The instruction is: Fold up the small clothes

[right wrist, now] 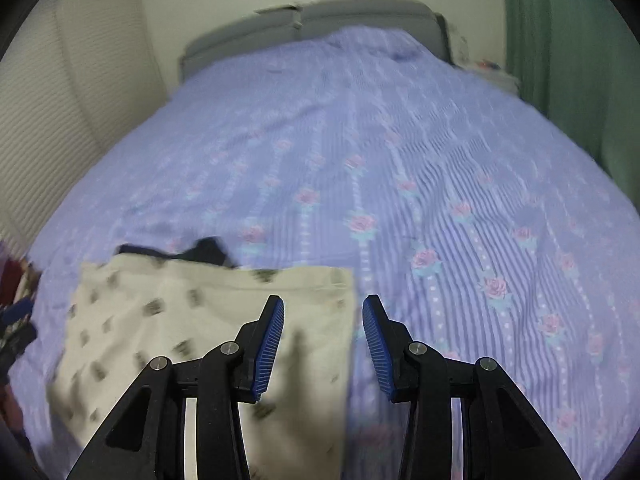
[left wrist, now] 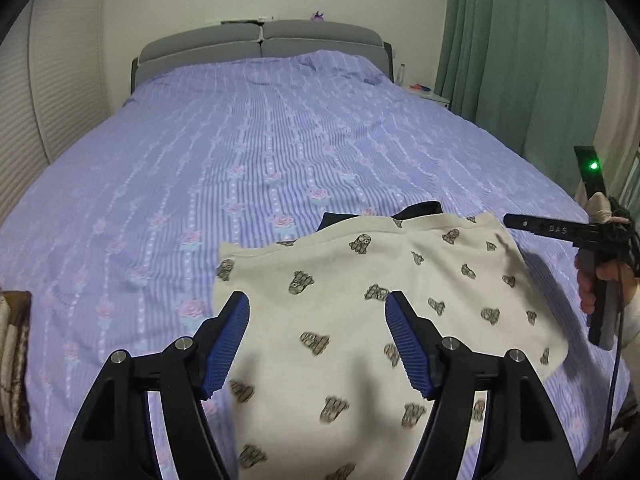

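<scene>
A cream garment (left wrist: 360, 272) printed with small dark figures lies spread flat on the bed, with a dark piece of cloth (left wrist: 420, 210) showing past its far edge. My left gripper (left wrist: 317, 298) hovers over the garment's near part, jaws wide apart and nothing between the blue pads. In the right wrist view the cream garment (right wrist: 192, 308) fills the lower left, blurred. My right gripper (right wrist: 323, 300) is open over its right edge, its pads clear of the cloth. At the right edge of the left wrist view, a person's hand (left wrist: 592, 280) holds the other gripper's handle.
The purple striped bedcover (left wrist: 280, 140) with a pink flower print stretches to a grey headboard (left wrist: 260, 40). A green curtain (left wrist: 520, 60) and a small nightstand (left wrist: 428, 94) stand on the right. Other clothes (left wrist: 14, 360) lie at the bed's left edge.
</scene>
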`<state>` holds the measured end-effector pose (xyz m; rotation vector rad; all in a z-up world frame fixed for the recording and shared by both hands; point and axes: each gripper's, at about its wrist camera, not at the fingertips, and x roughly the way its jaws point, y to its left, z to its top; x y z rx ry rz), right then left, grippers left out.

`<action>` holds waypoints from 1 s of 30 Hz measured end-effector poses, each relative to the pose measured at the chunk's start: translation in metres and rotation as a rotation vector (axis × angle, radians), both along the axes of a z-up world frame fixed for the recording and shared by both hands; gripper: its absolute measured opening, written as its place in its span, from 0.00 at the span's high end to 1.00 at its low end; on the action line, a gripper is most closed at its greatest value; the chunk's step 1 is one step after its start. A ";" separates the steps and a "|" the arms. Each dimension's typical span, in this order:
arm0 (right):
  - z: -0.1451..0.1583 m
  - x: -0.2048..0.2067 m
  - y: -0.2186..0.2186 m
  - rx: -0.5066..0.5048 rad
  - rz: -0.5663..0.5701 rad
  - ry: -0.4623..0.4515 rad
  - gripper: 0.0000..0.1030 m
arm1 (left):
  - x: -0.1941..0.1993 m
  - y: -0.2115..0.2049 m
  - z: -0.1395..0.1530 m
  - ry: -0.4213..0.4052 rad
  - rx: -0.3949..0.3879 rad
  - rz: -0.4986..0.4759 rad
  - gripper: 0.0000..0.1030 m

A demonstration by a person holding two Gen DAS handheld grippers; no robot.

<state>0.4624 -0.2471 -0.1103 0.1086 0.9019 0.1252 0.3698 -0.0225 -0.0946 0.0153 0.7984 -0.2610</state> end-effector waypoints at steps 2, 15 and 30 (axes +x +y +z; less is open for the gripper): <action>-0.012 0.012 -0.007 0.046 -0.003 0.023 0.60 | 0.004 -0.002 -0.006 0.016 -0.017 -0.004 0.32; -0.030 0.031 0.005 0.025 0.061 0.035 0.86 | 0.009 -0.004 -0.023 0.056 -0.035 -0.020 0.32; 0.019 -0.005 0.011 -0.198 -0.103 -0.102 0.51 | -0.023 0.030 -0.012 -0.021 0.043 0.044 0.32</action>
